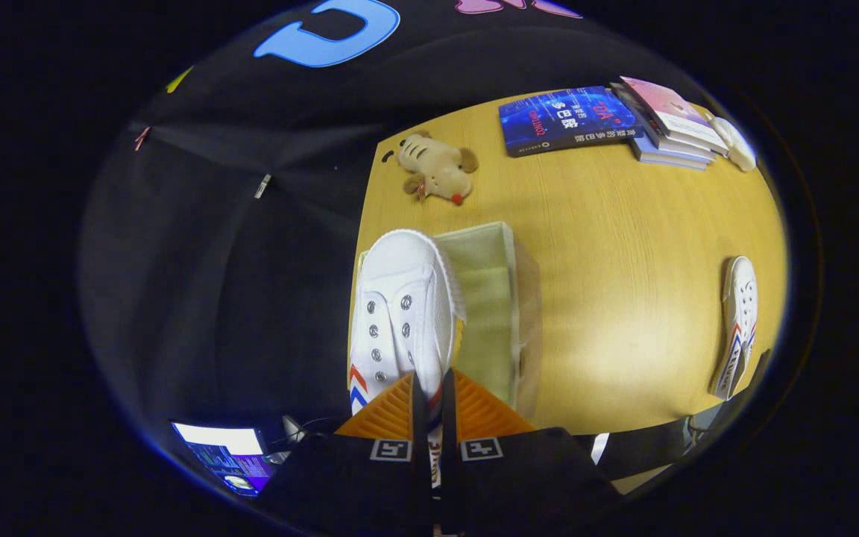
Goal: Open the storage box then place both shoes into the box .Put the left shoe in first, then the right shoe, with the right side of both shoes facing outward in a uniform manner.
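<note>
Wooden tabletop (623, 298) under booth lighting, seen from above along my gripper (429, 418). Nearest to me, the two fingers are clenched on the rear collar of a white canvas shoe (403, 306), pinching it from both sides. That shoe's long axis runs straight away from the fingers, toe pointing ahead, eyelets and tongue facing me, red and blue chevrons on its flank beside the fingers. It hangs over the near-left part of the open storage box (508, 298), whose pale green interior shows just beside it; I cannot tell whether the sole touches the box. Well apart, on the bare wood, the second shoe (737, 324) lies roughly parallel. Beyond the box rests a plush toy (438, 168), and farthest off a blue book (567, 119) beside a stack of books (672, 123).
</note>
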{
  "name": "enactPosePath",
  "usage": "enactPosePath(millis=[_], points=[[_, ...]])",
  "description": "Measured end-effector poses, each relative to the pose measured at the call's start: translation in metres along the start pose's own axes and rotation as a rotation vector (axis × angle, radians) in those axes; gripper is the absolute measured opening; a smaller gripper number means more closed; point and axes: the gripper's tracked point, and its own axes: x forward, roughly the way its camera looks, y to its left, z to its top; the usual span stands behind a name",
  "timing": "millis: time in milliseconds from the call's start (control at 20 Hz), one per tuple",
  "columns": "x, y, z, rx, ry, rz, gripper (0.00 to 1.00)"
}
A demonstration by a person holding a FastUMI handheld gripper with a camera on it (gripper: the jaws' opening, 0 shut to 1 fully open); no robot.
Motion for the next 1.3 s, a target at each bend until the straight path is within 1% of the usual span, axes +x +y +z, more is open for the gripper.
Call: enactPosePath(millis=[100, 250, 600, 900, 1150, 1300], points=[[0.019, 0.006, -0.004, 0.012, 0.013, -0.012, 0.09], [0.046, 0.006, -0.011, -0.009, 0.03, -0.05, 0.09], [0.081, -0.001, -0.004, 0.012, 0.022, -0.095, 0.09], [0.097, 0.004, -0.006, 0.028, 0.009, -0.096, 0.09], [0.106, 0.006, -0.011, 0.034, 0.008, -0.074, 0.09], [0.108, 0.004, -0.011, 0.041, 0.011, -0.075, 0.09]])
